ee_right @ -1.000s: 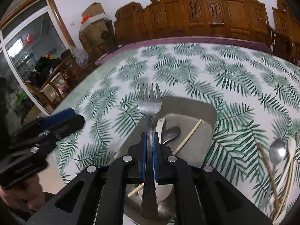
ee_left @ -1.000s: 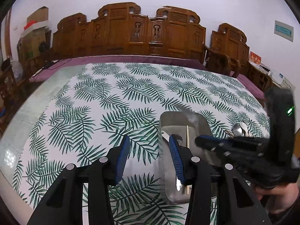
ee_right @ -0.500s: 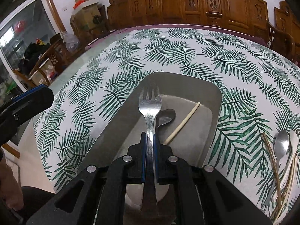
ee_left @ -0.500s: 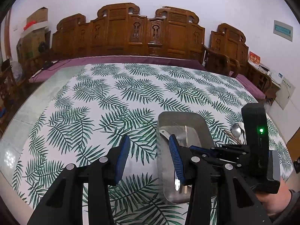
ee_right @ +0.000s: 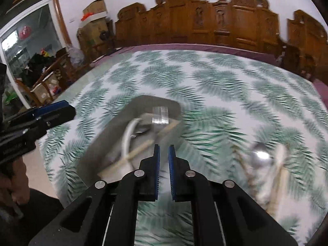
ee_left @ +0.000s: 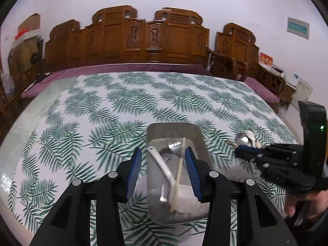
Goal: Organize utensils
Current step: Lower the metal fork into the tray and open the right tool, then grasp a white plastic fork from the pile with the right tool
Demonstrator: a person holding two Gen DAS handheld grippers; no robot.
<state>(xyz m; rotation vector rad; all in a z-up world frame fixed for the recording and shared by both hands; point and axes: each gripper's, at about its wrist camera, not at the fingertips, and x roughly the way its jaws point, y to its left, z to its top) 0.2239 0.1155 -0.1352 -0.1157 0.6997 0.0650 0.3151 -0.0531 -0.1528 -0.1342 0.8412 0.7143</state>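
A steel tray [ee_left: 171, 128] sits on the palm-leaf tablecloth and holds a fork [ee_left: 174, 144], a white spoon [ee_left: 164, 169], a chopstick [ee_left: 181, 160] and a dark spoon. My left gripper [ee_left: 163, 164] hovers open just short of the tray, with nothing between its pads. My right gripper [ee_right: 164, 153] is to the right of the tray [ee_right: 110, 131], jaws nearly together and empty. In that blurred view the fork [ee_right: 161, 115] lies at the tray's far end. Loose utensils [ee_left: 246, 138], among them a metal spoon [ee_right: 258, 153], lie on the cloth to the right. The right gripper [ee_left: 238, 150] reaches just short of them.
Carved wooden benches [ee_left: 147, 39] with purple cushions run along the far edge of the table. A person's hand [ee_left: 297, 205] holds the right gripper, another hand [ee_right: 12, 184] the left gripper [ee_right: 65, 109]. Boxes and clutter stand by a glass door [ee_right: 30, 57] at the left.
The right gripper let go of the fork, which now lies in the tray, and swung away to the right toward the loose utensils. The left gripper shifted right, up to the tray.
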